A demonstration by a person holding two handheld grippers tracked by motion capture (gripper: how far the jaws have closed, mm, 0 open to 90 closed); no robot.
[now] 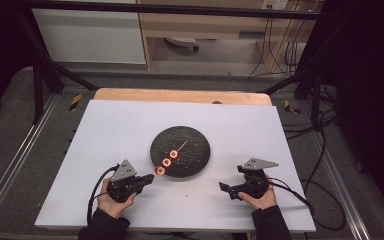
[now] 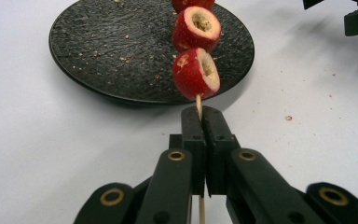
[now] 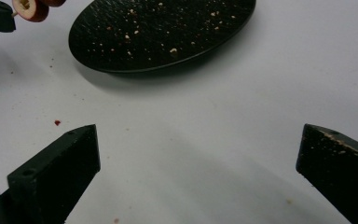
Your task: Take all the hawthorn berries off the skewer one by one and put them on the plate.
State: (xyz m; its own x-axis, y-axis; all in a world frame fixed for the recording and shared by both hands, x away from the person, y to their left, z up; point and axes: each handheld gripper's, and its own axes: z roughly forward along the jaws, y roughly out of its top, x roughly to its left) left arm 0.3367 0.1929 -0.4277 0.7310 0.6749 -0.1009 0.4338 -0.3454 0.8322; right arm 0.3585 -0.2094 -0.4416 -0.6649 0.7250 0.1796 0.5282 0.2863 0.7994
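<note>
A wooden skewer (image 2: pixel 198 103) with three red fruits (image 2: pixel 196 73) is pinched between the closed jaws of the left gripper (image 1: pixel 148 178), at seven o'clock from the black plate (image 1: pixel 196 141). The right gripper (image 1: pixel 223 188), at four o'clock, is spread wide and holds nothing.

Colours on the table

Plate (image 1: pixel 192 155): black, rough-textured, flecked with pale crumbs. Skewer (image 2: pixel 198 103): pale wood. Fruit (image 2: pixel 196 73): red skin, cream cut faces. Table (image 1: pixel 120 135): white, a few red specks. Left gripper (image 2: pixel 202 116) and right gripper (image 3: pixel 198 163): black; brass-coloured rivets on the left.
</note>
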